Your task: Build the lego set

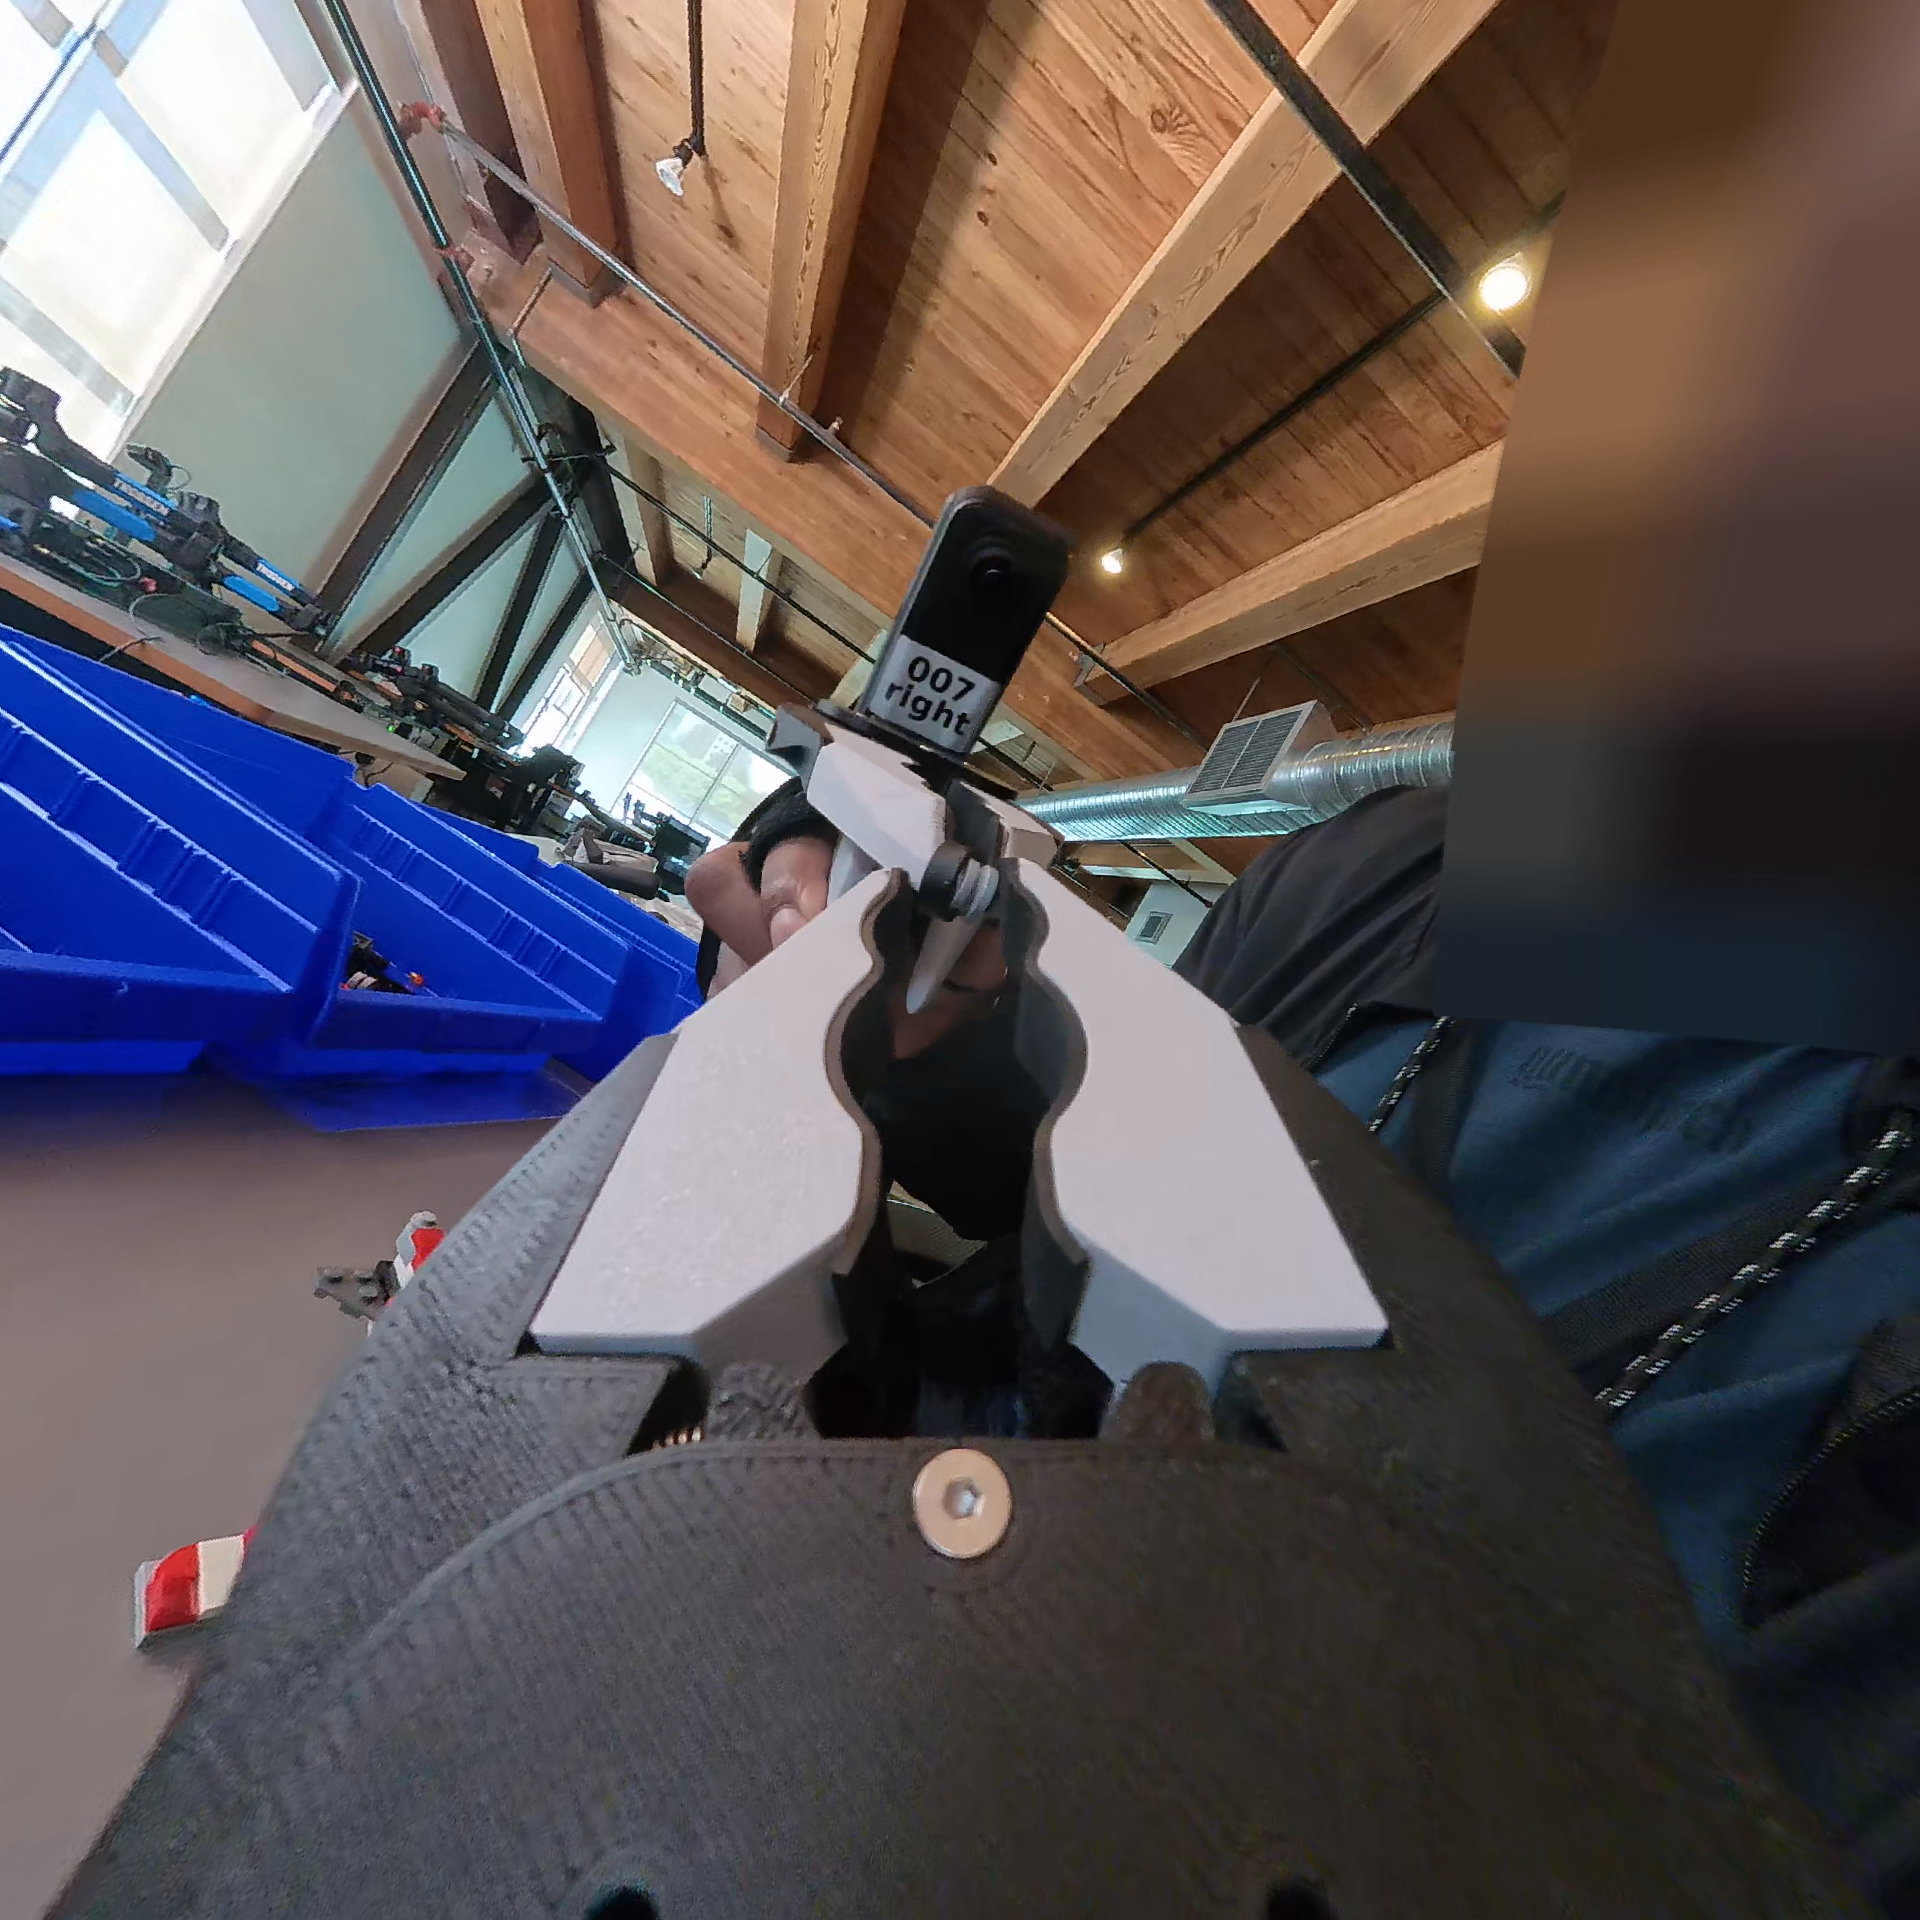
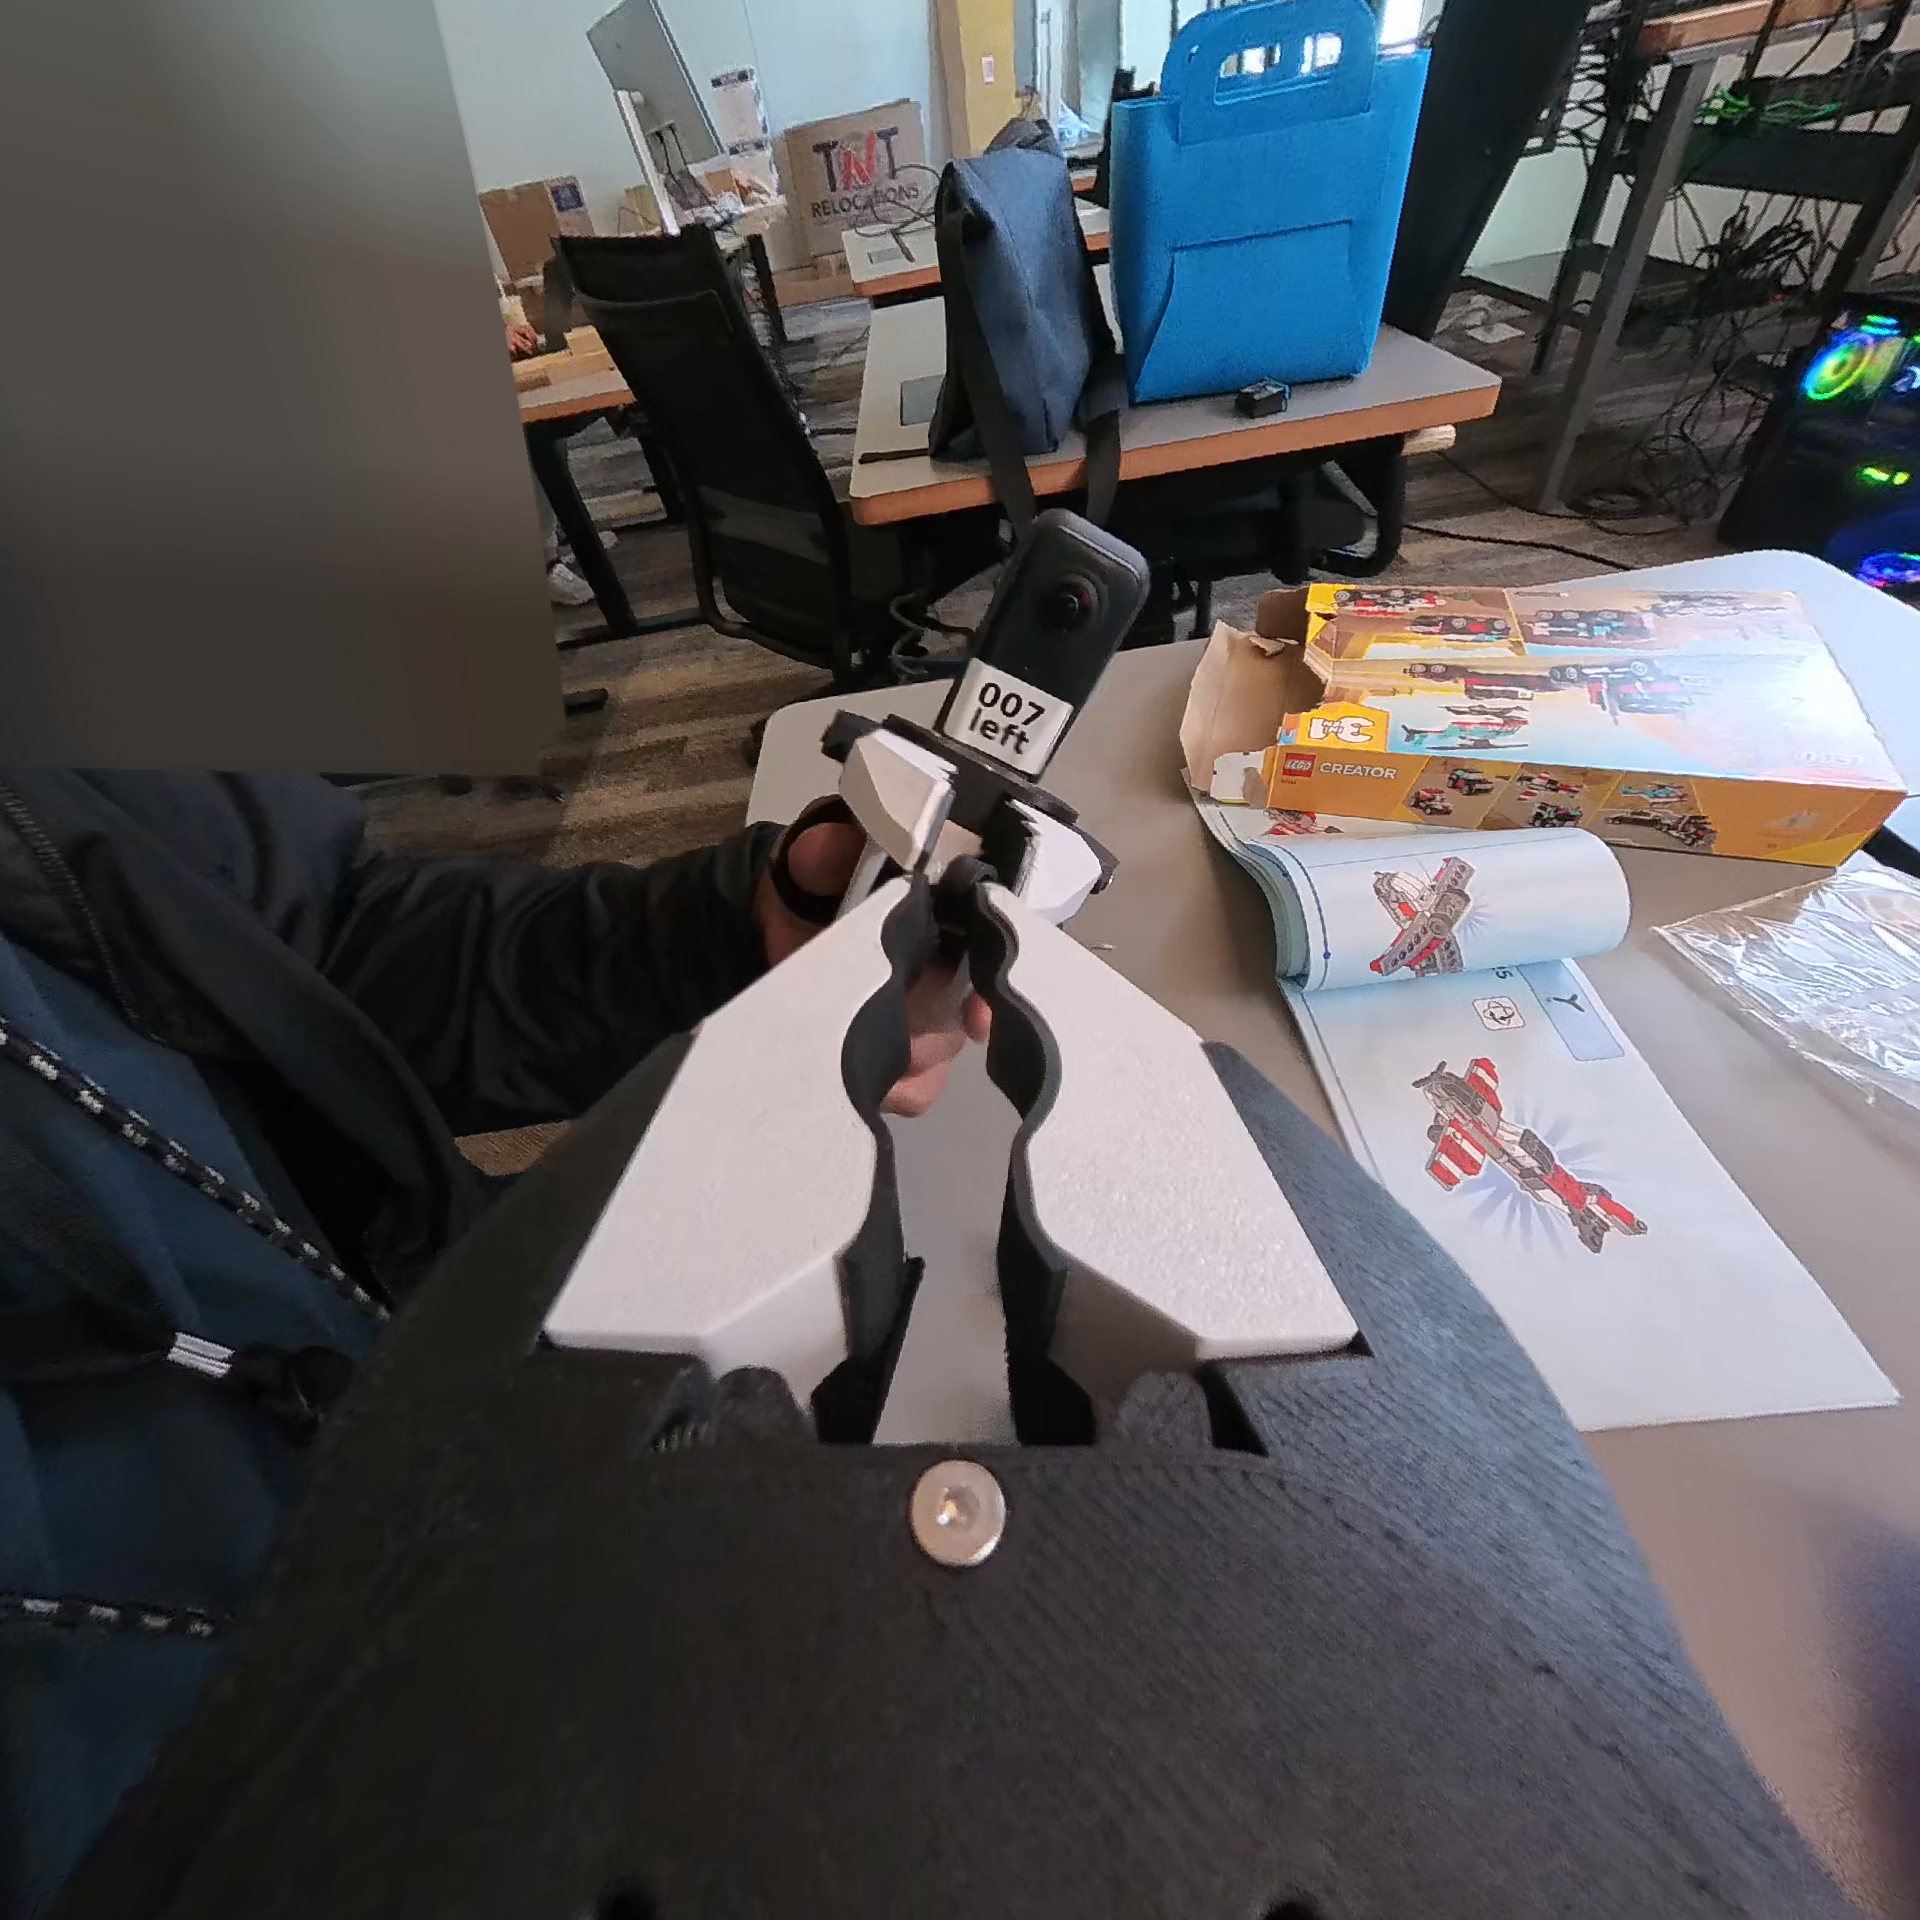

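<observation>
Lego bits (image 1: 376, 975) in blue bin (image 1: 447, 914).

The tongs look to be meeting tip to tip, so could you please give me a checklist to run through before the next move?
1. Left tongs closed on the small part: ok.
2. Right tongs closed on the same part, tips facing the left ones: ok.
3. Part seated squarely in both: cannot tell, the tips hide it.
4. Booklet open on the table at a plane picture: ok.
5. Red and white piece lying loose on the table, within view: ok.
</observation>
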